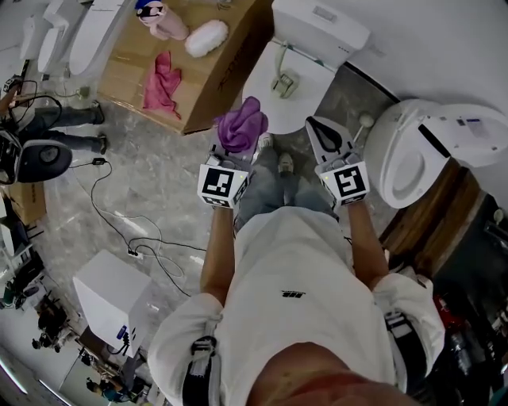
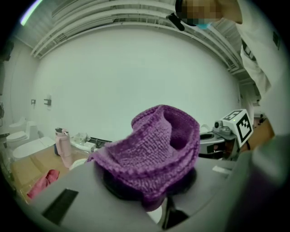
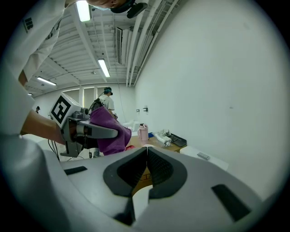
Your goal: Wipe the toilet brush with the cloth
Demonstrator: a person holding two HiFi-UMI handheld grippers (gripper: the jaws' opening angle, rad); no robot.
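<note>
My left gripper (image 1: 235,149) is shut on a bunched purple knitted cloth (image 1: 243,124), which bulges up over its jaws (image 2: 154,149). My right gripper (image 1: 321,132) is shut with nothing between its pads (image 3: 146,158). Both are held side by side in front of the person, above the floor before a white toilet (image 1: 262,75). A small pale object (image 1: 284,82) lies in the toilet's bowl. A white knob-ended handle (image 1: 364,121) stands by the toilet's right side; I cannot tell which of the two is the brush. From the right gripper view, the left gripper (image 3: 88,129) and cloth (image 3: 111,131) show at left.
A cardboard box (image 1: 208,79) at the back left carries a pink cloth (image 1: 161,84), a pink bottle (image 1: 161,20) and a white fluffy item (image 1: 206,37). A second toilet (image 1: 413,158) stands at right. Cables (image 1: 135,238) and a white box (image 1: 111,295) lie at left.
</note>
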